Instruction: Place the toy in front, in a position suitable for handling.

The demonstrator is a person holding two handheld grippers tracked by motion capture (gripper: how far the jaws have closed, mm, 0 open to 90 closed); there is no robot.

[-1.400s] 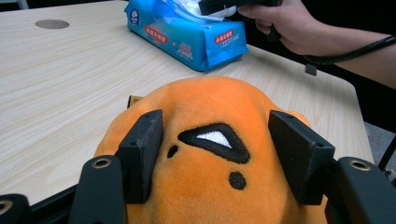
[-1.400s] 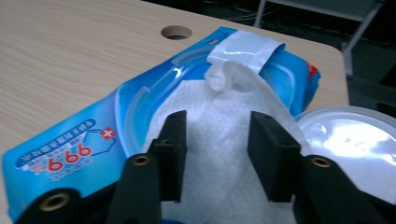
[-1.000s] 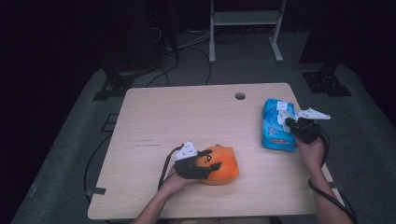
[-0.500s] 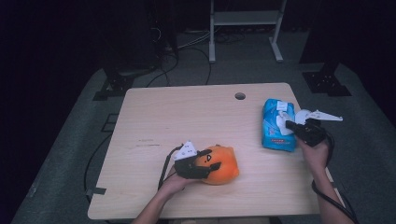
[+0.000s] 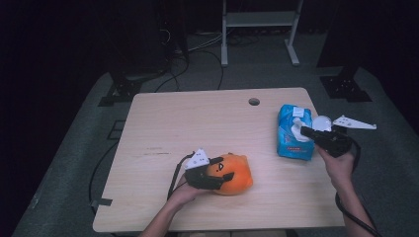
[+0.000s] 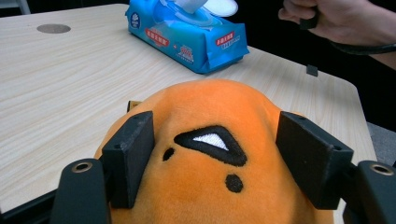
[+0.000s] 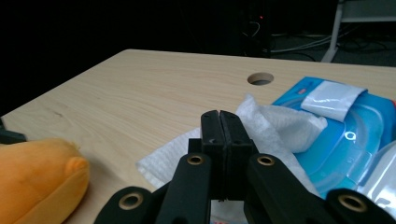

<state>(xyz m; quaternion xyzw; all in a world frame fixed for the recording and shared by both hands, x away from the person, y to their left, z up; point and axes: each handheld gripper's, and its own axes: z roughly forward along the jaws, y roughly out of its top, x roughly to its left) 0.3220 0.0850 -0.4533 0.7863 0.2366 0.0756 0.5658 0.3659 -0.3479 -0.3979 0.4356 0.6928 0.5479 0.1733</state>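
1. The left gripper [image 5: 217, 170] grips one orange plush toy [image 5: 232, 174] near the table's [image 5: 173, 118] front edge, one jaw on each side.
2. The right gripper [image 7: 219, 122] has its jaws pressed together on one white wipe [image 7: 275, 122] rising from the single blue wipe pack [image 5: 295, 132] at the table's right side.
3. The wipe looks thin, limp and easily torn; a hold near its free edge suits it.
4. The toy appears soft and light, so it yields under the jaws.
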